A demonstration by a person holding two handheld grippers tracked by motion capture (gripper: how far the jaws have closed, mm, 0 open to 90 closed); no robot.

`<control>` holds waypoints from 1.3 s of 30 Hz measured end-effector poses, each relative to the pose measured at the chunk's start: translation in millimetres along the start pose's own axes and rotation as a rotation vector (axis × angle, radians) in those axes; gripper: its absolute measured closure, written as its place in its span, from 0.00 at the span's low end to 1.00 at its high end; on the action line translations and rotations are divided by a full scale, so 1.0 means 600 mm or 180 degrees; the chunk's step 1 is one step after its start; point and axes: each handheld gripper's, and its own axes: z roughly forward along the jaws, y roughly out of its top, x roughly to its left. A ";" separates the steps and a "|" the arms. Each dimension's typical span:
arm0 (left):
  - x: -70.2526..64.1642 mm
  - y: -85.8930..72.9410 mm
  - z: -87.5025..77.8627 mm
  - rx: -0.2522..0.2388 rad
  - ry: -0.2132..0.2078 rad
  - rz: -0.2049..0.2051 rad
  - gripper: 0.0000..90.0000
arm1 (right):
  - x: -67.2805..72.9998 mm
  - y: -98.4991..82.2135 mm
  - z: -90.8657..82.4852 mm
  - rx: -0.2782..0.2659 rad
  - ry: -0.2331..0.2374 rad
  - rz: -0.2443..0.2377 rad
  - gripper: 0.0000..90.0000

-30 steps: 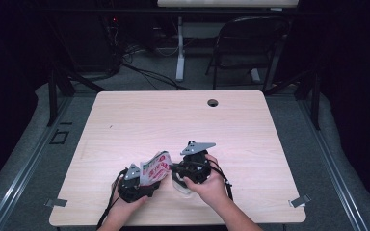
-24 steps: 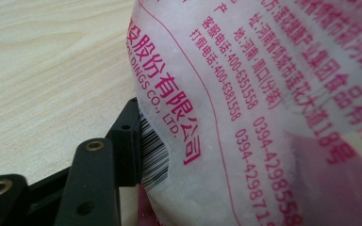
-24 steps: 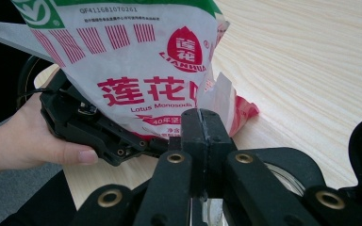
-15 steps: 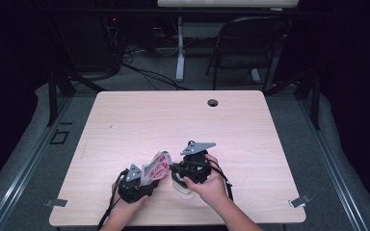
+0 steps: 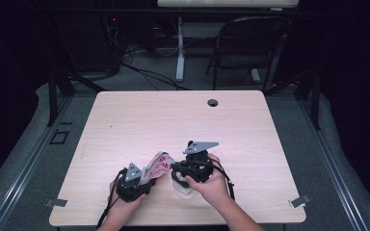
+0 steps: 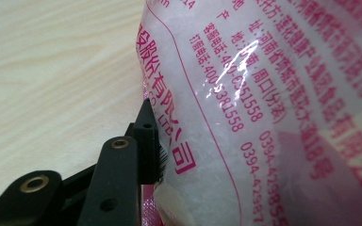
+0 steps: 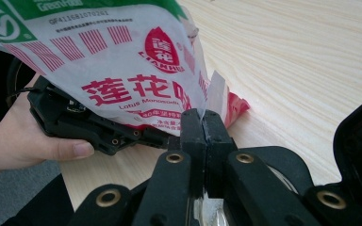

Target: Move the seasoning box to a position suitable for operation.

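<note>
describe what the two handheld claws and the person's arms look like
Both are black, boxy handheld tools. The right claw has two flat black jaws on link arms with brass-coloured pivot rings. The left claw has the same brass rings and a ribbed pad. Each carries a grey three-cornered plate on top, and black cables trail back. The forearms are bare, no sleeves in view.

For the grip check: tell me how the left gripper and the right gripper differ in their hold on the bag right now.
The right gripper has its jaws pinched shut on a thin edge of the bag; the left gripper takes the bag's bulky filled part, its jaws wider and just closing, one pad against the plastic. Both grip the same bag.
</note>
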 end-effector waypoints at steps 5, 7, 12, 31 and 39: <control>0.000 0.008 -0.012 -0.0023 0.0153 0.0128 0.67 | 0.000 0.001 -0.005 -0.0049 0.0055 -0.0002 0.95; 0.001 0.011 -0.015 -0.0045 0.0185 0.0175 0.68 | 0.000 0.000 -0.006 -0.0045 0.0056 0.0001 0.92; 0.000 0.024 -0.026 -0.0140 0.0210 0.0262 0.68 | 0.001 -0.002 -0.018 -0.0078 0.0004 -0.0018 0.86; 0.025 0.086 -0.042 -0.0386 0.0232 0.0340 0.68 | -0.010 -0.028 -0.094 -0.0361 -0.0313 -0.0068 0.63; 0.024 0.097 -0.043 -0.0302 0.0242 0.0494 0.68 | -0.012 -0.036 -0.108 -0.0313 -0.0359 -0.0139 0.65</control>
